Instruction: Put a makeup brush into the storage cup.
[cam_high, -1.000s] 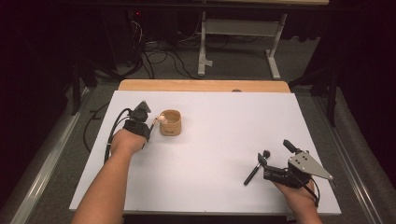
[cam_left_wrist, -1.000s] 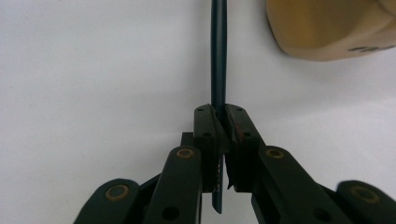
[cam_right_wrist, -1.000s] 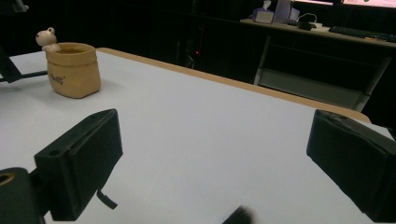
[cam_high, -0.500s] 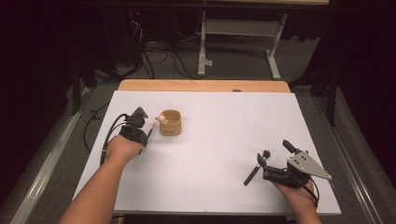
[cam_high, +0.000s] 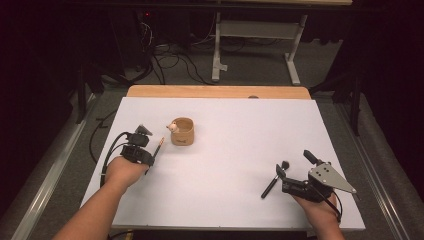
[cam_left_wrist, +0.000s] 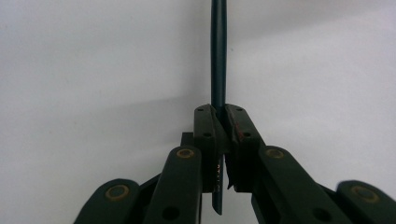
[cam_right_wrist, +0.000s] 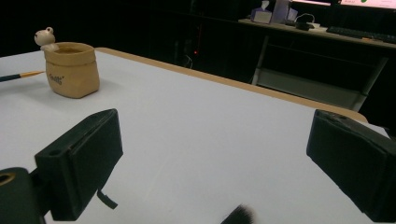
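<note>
Left gripper (cam_high: 146, 144) jaws clamped on a thin dark pencil (cam_left_wrist: 218, 56), pencil tip (cam_high: 161, 142) pointing toward the tan cup (cam_high: 182, 132) just beside it. Left forearm angles up from bottom edge, hand low over the white table (cam_high: 225, 165). Right gripper (cam_high: 295, 167) jaws wide apart, holding nothing, hand resting near table's right front; black brush (cam_high: 272, 181) lies just beside it.

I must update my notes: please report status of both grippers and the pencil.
Left gripper shut on thin dark pencil, beside tan pot. Right gripper open, black brush at it. Nothing between.
</note>
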